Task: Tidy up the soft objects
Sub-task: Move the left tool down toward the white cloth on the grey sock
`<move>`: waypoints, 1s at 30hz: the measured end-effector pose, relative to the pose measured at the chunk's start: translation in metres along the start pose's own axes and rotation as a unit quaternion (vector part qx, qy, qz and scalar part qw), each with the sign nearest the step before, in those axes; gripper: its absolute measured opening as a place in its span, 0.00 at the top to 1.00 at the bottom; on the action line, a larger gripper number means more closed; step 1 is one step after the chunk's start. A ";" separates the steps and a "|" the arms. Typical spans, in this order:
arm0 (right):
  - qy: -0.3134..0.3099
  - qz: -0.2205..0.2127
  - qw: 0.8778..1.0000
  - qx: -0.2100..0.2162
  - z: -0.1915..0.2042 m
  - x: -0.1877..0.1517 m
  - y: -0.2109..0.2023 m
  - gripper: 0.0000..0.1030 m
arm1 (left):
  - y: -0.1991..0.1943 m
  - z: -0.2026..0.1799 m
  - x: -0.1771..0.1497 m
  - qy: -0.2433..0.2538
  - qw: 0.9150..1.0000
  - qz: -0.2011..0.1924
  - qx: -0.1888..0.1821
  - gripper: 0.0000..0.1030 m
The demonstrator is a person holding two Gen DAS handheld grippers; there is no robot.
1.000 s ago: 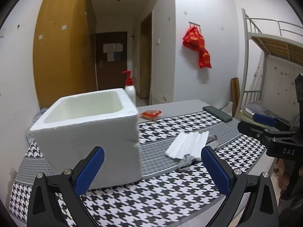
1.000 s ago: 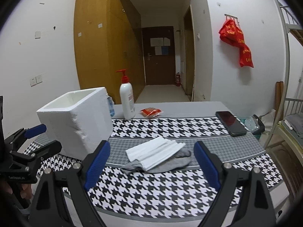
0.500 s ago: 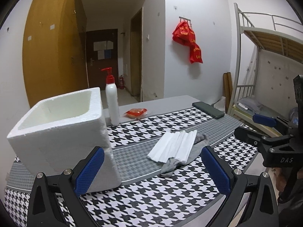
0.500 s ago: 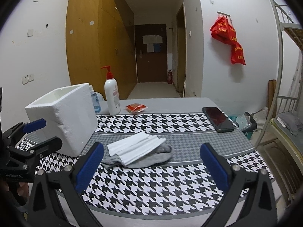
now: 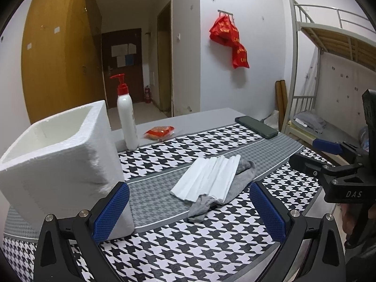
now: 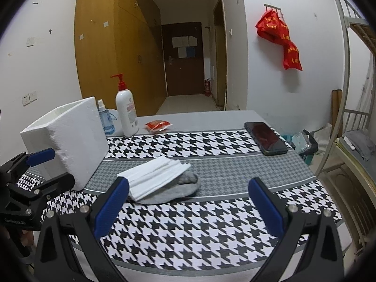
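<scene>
A folded white cloth [image 5: 208,179] [image 6: 155,174] lies on top of a grey sock [image 5: 239,183] [image 6: 175,191] in the middle of the houndstooth table cover. A white foam box [image 5: 58,162] [image 6: 68,141], open at the top, stands to their left. My left gripper [image 5: 189,213] is open and empty, low over the front edge, with the box at its left finger. My right gripper [image 6: 188,208] is open and empty, near the front edge, just in front of the cloth and sock. Each gripper shows in the other's view [image 5: 329,162] [image 6: 35,169].
A white pump bottle [image 5: 127,122] [image 6: 127,112], a small blue spray bottle [image 6: 104,119] and a red packet [image 5: 159,132] [image 6: 157,125] stand at the back. A black phone [image 5: 256,127] [image 6: 265,137] lies at the back right. A bunk bed [image 5: 329,70] stands beyond the table's right edge.
The left gripper has swung to the right, so the foam box has slid to the left of its view and the cloth and sock sit nearer the centre. The right gripper's view shifted slightly. Both stay open.
</scene>
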State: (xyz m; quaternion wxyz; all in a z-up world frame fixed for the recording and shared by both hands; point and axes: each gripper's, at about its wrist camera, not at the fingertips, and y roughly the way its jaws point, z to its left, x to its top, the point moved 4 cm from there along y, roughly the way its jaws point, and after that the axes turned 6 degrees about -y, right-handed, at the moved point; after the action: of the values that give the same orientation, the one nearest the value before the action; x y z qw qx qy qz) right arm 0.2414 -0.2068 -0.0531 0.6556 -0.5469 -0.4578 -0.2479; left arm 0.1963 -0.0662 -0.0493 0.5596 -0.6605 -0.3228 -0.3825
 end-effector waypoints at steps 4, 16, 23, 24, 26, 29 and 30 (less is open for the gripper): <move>0.000 0.011 1.000 0.003 -0.006 -0.004 0.006 0.00 | 0.007 -0.004 -0.001 0.001 1.000 0.007 0.001 0.01; -0.018 0.035 0.999 0.024 -0.011 -0.014 0.015 0.00 | 0.023 -0.011 -0.005 0.012 1.000 0.009 0.003 0.01; -0.013 0.043 0.998 0.031 -0.018 -0.019 0.020 0.00 | 0.034 -0.014 -0.006 0.002 1.000 0.021 0.002 0.01; -0.013 0.043 0.998 0.032 -0.018 -0.019 0.020 0.00 | 0.034 -0.015 -0.006 0.003 1.000 0.021 0.001 0.01; -0.012 0.044 0.998 0.034 -0.019 -0.020 0.022 0.00 | 0.037 -0.016 -0.005 0.003 1.000 0.025 -0.002 0.01; -0.008 0.046 0.998 0.039 -0.019 -0.023 0.022 0.00 | 0.042 -0.017 -0.003 0.004 0.999 0.031 -0.007 0.01; -0.008 0.047 0.998 0.039 -0.019 -0.023 0.022 0.00 | 0.044 -0.019 -0.002 0.007 0.999 0.032 -0.009 0.01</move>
State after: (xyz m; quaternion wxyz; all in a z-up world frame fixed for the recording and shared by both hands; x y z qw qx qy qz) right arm 0.2554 -0.2225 -0.0841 0.6836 -0.5438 -0.4465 -0.1939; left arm 0.2299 -0.0921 -0.0712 0.5677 -0.6732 -0.2941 -0.3715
